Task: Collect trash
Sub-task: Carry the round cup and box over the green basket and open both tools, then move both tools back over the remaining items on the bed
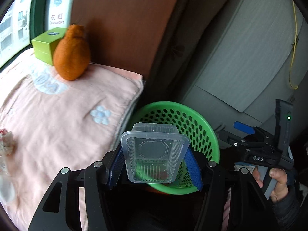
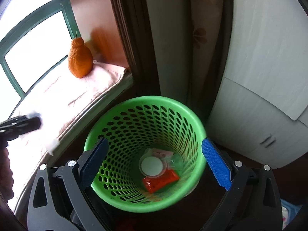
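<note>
Left tongs (image 1: 154,165), with ribbed blue pads on black arms, are clamped on a clear plastic tray (image 1: 154,152), a thin, ridged, rectangular tub with an octagon pressed into its base. The tray hangs over the near rim of a green basket (image 1: 202,132), round plastic punched with oval holes, standing at about 6 o'clock in the left wrist view.

Right tongs (image 2: 154,165) stand wide apart and hold nothing, their rough blue pads at 8 and 4 o'clock around the basket's mouth. In the basket's bottom lie a red wrapper (image 2: 160,181), glossy and crumpled, a round white lid (image 2: 152,166) in a clear cup, and some pale scraps too small to make out.

At 10 o'clock from the basket a pink quilted cushion (image 1: 57,119) with blue flower patches covers a window ledge. On it sits a bumpy orange fruit (image 1: 72,53) with a knobbed top, touching a lime-green box (image 1: 43,46) whose dark label is unreadable. A white sign (image 1: 58,3) behind reads "CHANGHONG". The other handle shows "DAS". A crumpled pale wad (image 1: 5,140) at 9 o'clock is cut off by the frame edge.
</note>
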The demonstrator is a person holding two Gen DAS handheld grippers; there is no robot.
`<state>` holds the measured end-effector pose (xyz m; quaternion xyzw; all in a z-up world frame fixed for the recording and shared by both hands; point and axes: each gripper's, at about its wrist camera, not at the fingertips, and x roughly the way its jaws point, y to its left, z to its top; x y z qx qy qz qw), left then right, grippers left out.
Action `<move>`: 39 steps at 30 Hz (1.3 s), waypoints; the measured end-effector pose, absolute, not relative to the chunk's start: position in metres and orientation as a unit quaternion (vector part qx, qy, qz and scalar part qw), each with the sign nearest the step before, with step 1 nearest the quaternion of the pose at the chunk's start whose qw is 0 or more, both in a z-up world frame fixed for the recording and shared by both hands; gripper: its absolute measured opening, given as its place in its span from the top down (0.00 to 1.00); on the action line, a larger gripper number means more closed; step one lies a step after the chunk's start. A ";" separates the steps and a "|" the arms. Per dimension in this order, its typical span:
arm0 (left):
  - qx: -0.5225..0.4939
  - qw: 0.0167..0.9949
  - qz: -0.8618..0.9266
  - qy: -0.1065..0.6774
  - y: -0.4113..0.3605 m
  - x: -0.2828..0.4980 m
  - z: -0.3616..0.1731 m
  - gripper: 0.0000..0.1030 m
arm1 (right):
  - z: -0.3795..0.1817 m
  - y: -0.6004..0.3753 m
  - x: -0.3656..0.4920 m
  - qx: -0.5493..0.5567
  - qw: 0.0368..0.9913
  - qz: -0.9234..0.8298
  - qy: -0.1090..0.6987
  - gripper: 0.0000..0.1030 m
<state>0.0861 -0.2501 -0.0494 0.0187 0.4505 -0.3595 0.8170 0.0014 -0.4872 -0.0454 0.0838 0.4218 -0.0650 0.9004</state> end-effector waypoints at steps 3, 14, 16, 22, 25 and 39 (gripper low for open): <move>0.025 0.804 -0.372 0.464 -0.271 0.087 -0.060 0.45 | -0.045 -0.492 -0.006 0.090 0.901 -0.072 0.417 0.07; 0.052 0.774 -0.392 0.494 -0.320 0.086 -0.087 0.39 | -0.053 -0.508 -0.021 0.120 0.899 -0.078 0.413 0.07; 0.048 0.774 -0.395 0.492 -0.322 0.086 -0.089 0.32 | -0.054 -0.509 -0.023 0.124 0.899 -0.078 0.412 0.07; 0.047 0.778 -0.392 0.488 -0.317 0.080 -0.085 0.32 | -0.054 -0.505 -0.024 0.130 0.900 -0.073 0.410 0.07; 0.047 0.788 -0.382 0.480 -0.305 0.077 -0.077 0.32 | -0.052 -0.499 -0.024 0.129 0.902 -0.065 0.407 0.07; 0.016 0.861 -0.254 0.440 -0.184 0.075 -0.041 0.32 | -0.036 -0.429 0.000 0.093 0.912 0.013 0.400 0.07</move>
